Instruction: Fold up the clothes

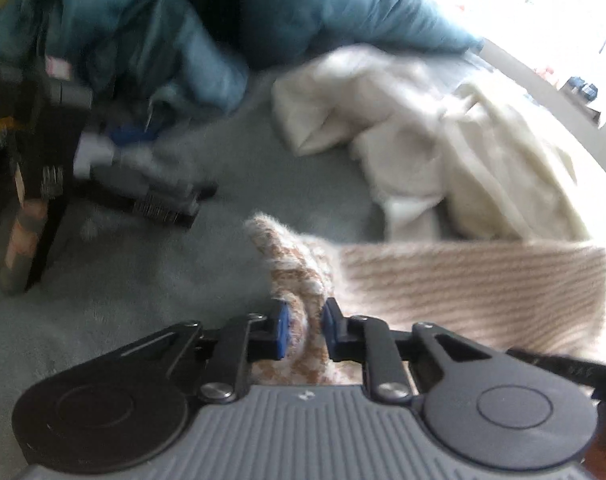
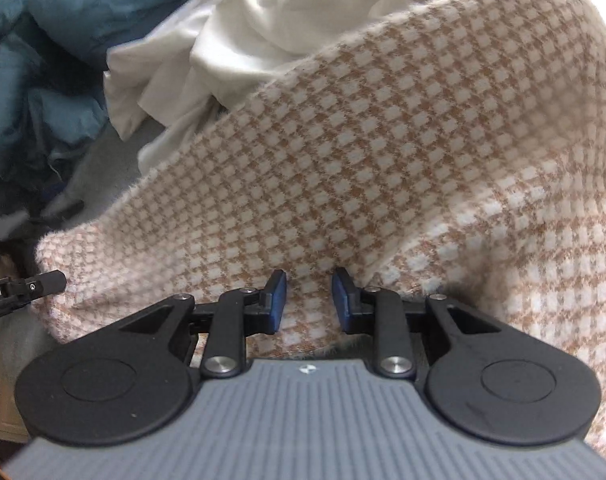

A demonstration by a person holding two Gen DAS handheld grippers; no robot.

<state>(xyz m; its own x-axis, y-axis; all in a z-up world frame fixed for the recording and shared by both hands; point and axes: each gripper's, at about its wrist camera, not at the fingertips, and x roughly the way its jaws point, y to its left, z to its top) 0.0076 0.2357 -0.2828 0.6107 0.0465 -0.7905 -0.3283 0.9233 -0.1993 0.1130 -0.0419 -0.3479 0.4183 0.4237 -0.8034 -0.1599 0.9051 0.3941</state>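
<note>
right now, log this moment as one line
task: fold clothes | left gripper: shut on checked knit garment | right gripper: pinching same garment | nearby: white cloth pile, blue duvet

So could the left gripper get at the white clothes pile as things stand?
Probably not right away. The left gripper is shut on a fold of the checked knit garment, so it would have to let go first. Beyond that, the white clothes pile lies ahead across bare grey bedding, nothing blocking.
</note>
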